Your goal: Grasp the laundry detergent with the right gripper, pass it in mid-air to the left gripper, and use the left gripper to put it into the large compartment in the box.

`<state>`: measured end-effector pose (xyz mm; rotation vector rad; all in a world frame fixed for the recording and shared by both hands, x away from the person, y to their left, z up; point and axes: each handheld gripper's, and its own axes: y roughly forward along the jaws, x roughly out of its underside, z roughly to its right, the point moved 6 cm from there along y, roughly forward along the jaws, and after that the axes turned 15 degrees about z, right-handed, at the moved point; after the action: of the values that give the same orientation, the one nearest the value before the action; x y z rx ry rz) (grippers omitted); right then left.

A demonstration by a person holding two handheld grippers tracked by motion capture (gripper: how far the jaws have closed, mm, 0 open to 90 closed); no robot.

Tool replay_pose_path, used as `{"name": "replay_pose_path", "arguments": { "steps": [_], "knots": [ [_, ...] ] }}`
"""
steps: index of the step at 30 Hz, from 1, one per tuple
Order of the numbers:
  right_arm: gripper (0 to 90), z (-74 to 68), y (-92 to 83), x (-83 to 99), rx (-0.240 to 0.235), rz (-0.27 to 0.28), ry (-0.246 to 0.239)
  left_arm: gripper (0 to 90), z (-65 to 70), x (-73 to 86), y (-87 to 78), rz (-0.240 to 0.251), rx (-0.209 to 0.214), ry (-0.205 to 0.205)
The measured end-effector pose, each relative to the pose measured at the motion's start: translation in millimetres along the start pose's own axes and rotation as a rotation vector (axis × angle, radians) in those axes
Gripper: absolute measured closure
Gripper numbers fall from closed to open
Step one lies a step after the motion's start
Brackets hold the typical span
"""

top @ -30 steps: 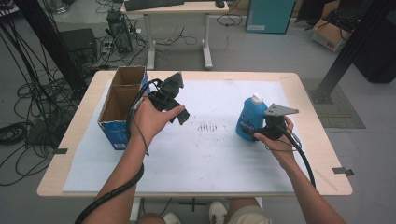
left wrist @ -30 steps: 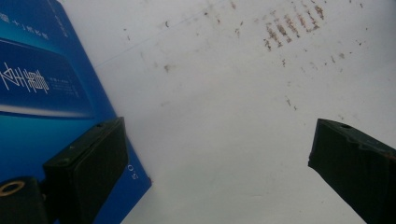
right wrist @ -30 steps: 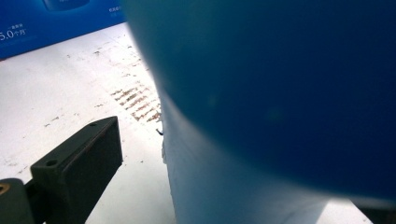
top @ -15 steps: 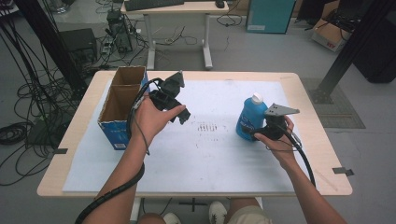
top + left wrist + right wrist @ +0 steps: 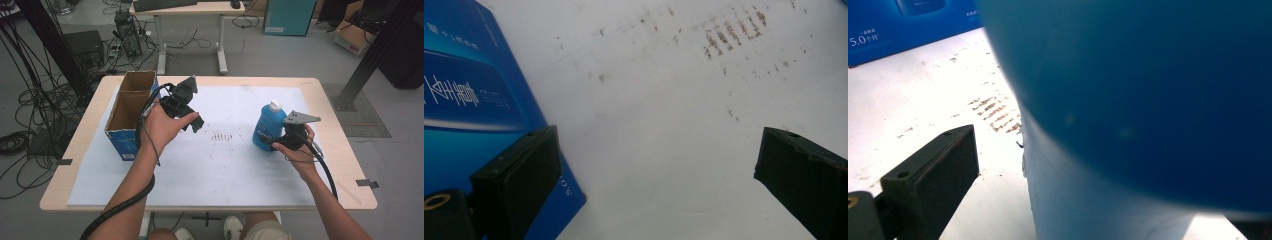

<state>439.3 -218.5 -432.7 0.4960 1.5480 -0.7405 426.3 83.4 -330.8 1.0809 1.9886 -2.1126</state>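
Toward the right edge of the table (image 5: 330, 90), about midway between its far and near sides, I see the blue bottle (image 5: 266, 131) standing upright on the white sheet (image 5: 225, 170), its white cap (image 5: 275, 105) on top. My right gripper (image 5: 278, 142) sits against the bottle's lower right side. From its own camera the bottle (image 5: 1148, 110) looms very close and blurred, with one black jaw spread off to the left of it and the other barely showing at the bottom right corner, so the jaws stand apart around the bottle; I cannot tell whether they press on it.

Nearer the left edge, my left gripper (image 5: 189, 119) is held above the sheet, just beside the open cardboard box (image 5: 131, 112) that stands along that side. Its own camera shows both jaws spread wide with nothing between them, only bare sheet (image 5: 659, 150) and the blue printed wall of the box (image 5: 469, 90) at one side. A patch of brown scuff marks (image 5: 222, 136) lies on the sheet between the two grippers, well apart from the box.
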Motion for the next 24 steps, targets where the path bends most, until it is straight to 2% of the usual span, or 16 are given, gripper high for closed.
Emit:
{"name": "replay_pose_path", "arguments": {
  "steps": [24],
  "knots": [
    [1.1,-1.2,-0.5,-1.0,0.002,0.007,0.002,5.0,-0.9,1.3,-0.9,-0.001,0.001,-0.01]
  ]
}}
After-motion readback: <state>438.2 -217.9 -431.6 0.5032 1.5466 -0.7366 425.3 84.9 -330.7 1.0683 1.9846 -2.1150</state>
